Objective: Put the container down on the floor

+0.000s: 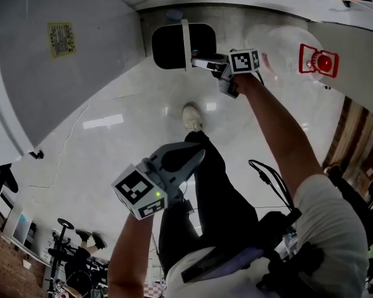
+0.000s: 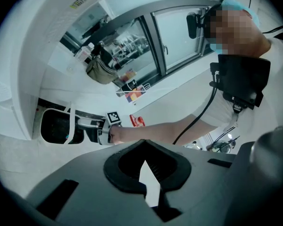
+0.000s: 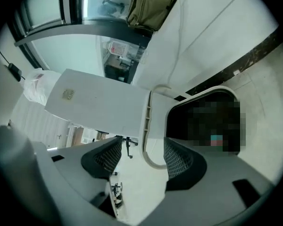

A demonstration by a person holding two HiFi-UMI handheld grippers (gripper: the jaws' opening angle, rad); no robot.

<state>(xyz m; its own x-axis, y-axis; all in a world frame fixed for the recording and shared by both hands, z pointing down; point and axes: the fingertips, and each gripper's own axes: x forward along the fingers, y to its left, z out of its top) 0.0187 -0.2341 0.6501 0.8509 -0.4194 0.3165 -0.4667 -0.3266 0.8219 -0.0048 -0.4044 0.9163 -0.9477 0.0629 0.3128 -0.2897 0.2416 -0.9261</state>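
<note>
the container [image 1: 180,45] sits on the glossy floor [image 1: 112,148] at the far side, against the foot of the wall, its dark opening facing up. it looks like thin moulded plastic: probably light, stiff at the white rim, smooth and a little slippery. the white handle strip [image 3: 146,119] across the opening seems the best place to grip, the rim second best.

the right hand-held gripper [image 3: 142,149] stands wide, with the handle strip between its pads but not pinched. the left hand-held gripper [image 1: 196,155] hangs nearer, jaws together and empty.

a yellow label [image 1: 61,39] on the white panel [image 1: 81,67] at the left and a red-and-white sign [image 1: 318,61] at the right both carry print too small to read.
</note>
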